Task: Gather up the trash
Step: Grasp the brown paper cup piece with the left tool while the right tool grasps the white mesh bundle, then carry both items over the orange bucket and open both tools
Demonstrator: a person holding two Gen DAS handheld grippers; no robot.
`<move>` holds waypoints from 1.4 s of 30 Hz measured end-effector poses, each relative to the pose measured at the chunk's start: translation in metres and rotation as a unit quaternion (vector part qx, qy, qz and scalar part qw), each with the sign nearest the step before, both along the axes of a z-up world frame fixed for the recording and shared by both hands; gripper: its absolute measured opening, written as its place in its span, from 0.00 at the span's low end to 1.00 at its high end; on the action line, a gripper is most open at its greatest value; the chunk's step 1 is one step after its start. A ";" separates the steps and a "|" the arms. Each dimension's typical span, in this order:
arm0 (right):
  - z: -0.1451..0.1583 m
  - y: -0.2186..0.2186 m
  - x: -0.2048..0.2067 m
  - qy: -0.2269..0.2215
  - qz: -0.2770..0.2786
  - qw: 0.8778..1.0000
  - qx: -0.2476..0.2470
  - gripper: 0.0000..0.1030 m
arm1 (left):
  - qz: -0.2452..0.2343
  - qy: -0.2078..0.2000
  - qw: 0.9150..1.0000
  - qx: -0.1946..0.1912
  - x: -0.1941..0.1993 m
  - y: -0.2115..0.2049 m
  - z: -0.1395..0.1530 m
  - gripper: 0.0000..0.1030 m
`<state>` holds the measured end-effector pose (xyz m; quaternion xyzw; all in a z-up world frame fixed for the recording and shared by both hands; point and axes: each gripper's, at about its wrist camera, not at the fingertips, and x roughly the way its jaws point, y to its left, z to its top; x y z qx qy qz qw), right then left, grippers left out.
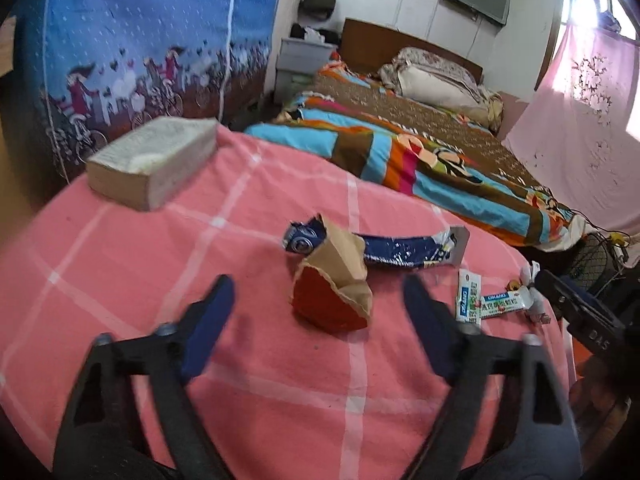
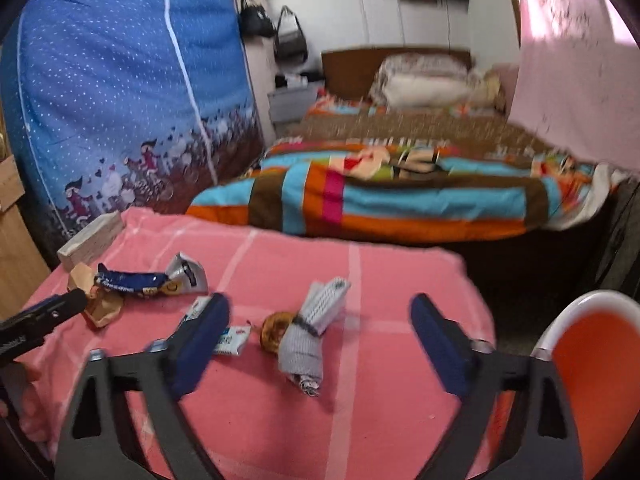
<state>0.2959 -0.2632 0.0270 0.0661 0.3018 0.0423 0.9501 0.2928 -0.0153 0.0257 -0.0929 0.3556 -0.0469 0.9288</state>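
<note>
Just ahead of the open left claw (image 1: 318, 312), torn paper cup (image 1: 332, 288), untouched

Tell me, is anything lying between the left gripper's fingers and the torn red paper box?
No. In the left wrist view, only bare pink cloth lies between the open left gripper and the torn red paper box.

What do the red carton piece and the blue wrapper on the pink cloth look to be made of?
Red carton piece: likely paperboard, red outside, matt brown inside, with ragged torn edges. Blue wrapper: probably foil-lined plastic film, glossy, crinkled, with a silvery end.
</note>
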 end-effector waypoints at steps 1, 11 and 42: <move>-0.003 -0.001 0.002 0.012 0.004 1.000 0.008 0.73 | -0.004 0.004 1.000 -0.004 0.001 0.000 -0.001 0.68; -0.010 0.000 0.002 0.045 0.048 0.997 0.050 0.20 | 0.003 -0.014 1.000 -0.011 -0.014 0.003 0.009 0.39; 0.078 -0.085 -0.154 -0.339 -0.041 0.940 0.008 0.20 | -0.189 -0.328 0.925 0.042 -0.127 -0.162 0.096 0.39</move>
